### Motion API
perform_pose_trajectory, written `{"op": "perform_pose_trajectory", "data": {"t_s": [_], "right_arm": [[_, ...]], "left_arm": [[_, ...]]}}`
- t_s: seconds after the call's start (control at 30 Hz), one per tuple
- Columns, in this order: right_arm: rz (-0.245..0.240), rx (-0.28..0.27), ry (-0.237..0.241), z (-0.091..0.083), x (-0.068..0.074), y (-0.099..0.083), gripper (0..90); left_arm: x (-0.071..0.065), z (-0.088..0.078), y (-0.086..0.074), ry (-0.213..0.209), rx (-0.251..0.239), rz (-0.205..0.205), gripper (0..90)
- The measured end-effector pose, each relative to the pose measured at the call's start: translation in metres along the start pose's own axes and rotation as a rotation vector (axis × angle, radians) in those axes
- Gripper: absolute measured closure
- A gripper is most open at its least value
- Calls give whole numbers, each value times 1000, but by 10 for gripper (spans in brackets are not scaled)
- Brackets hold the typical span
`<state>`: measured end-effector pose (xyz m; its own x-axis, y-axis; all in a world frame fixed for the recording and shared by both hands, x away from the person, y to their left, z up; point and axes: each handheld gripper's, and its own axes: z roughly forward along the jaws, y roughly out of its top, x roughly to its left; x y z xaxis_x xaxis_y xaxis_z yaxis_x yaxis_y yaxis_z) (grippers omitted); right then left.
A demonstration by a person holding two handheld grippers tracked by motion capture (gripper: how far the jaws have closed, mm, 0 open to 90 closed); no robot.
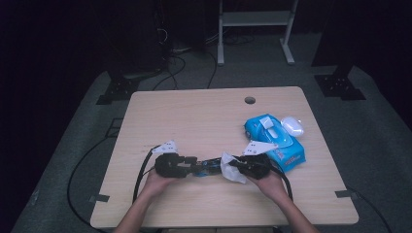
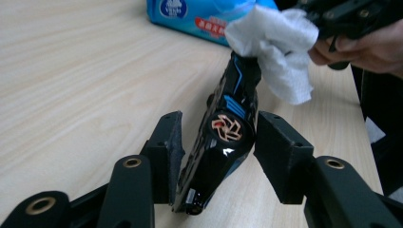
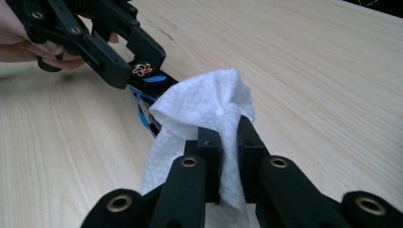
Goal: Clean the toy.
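A slim black gadget with blue stripes and an orange pinwheel mark [image 2: 228, 133] sits tilted between the jaws of my left gripper [image 2: 218, 128], whose pads rest against its sides. My right gripper [image 3: 228, 137] is shut on a crumpled white wipe [image 3: 199, 104]. The wipe lies against the far end of the gadget [image 3: 147, 95]. In the high view both grippers meet near the table's front edge, with the left gripper [image 1: 194, 166] and right gripper [image 1: 238, 167] pointing at each other, the gadget [image 1: 208, 166] and the wipe [image 1: 231, 170] between them.
A blue pack of wet wipes [image 1: 274, 141] lies just behind the right hand, with a small white case [image 1: 292, 126] at its far side. The wooden table [image 1: 194, 116] has a cable hole [image 1: 249, 100] near its far edge. Black cables trail off the front.
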<state>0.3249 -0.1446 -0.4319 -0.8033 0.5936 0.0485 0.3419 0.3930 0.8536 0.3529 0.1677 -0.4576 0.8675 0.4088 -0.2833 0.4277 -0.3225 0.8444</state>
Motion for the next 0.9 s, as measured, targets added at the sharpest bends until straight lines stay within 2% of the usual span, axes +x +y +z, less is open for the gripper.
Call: {"op": "perform_pose_trajectory", "data": {"t_s": [0.1,0.13,0.2,0.3,0.43,0.57,0.67,0.73,0.8,0.9], "right_arm": [[0,6,0,0,0,1,835],[0,12,-4,0,0,2,835],[-4,19,-10,1,0,3,835],[1,27,-6,1,0,4,835],[-6,43,-6,5,2,15,837],[-43,35,27,26,18,36,837],[-77,63,51,44,31,44,837],[-95,87,54,54,37,45,837],[-79,85,58,54,35,44,837],[-61,89,26,45,24,40,837]], "left_arm": [[1,-2,1,-7,-24,-10,541],[0,-2,1,-5,-25,5,564],[0,-3,1,-2,-16,11,578],[-3,-1,2,9,0,42,594],[-4,2,2,4,16,62,599],[-6,5,1,15,47,89,586],[-9,6,1,19,67,114,594],[-11,6,2,17,91,148,633],[-13,7,3,28,103,175,643],[-13,7,3,27,100,179,646]]}}
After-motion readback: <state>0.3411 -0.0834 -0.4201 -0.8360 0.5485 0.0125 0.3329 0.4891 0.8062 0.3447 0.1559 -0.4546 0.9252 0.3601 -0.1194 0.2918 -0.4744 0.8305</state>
